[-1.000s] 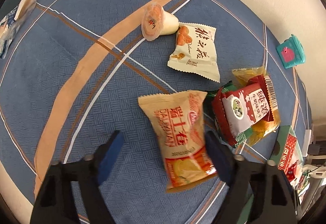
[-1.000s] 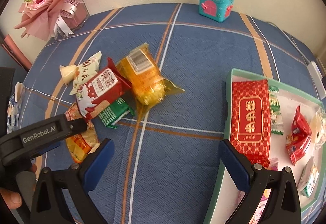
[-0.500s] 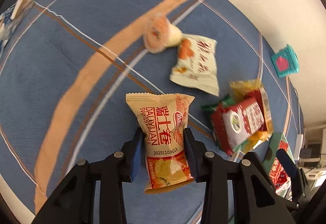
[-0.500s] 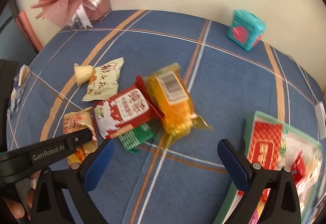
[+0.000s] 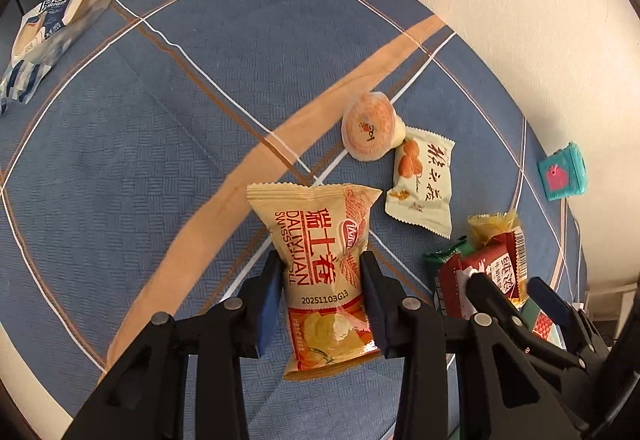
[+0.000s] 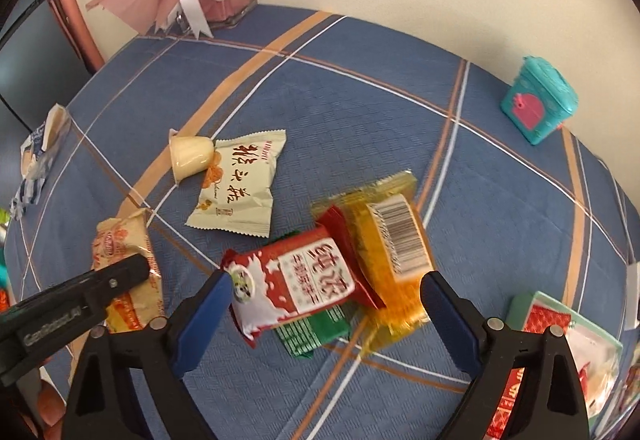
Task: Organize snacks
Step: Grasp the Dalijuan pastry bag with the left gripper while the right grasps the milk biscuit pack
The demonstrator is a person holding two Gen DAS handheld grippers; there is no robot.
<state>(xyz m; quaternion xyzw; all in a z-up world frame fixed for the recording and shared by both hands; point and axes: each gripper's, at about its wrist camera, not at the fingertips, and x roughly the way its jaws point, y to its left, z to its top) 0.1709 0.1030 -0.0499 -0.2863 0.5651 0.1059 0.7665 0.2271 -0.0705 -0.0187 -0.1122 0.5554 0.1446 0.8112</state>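
— What did we have in the left gripper (image 5: 322,282)?

— Its jaws were clamped on the orange Swiss-roll packet (image 5: 322,272), pinching it at mid-length above the blue checked cloth (image 5: 160,168).

— And our right gripper (image 6: 326,310)?

— Its jaws stood wide but were closing, pads not touching anything; the red milk-biscuit packet (image 6: 296,286) and the yellow packet (image 6: 394,252) lay between them, piled over a green one (image 6: 314,332). The cream packet (image 6: 238,186) lay beside the jelly cup (image 6: 190,154).
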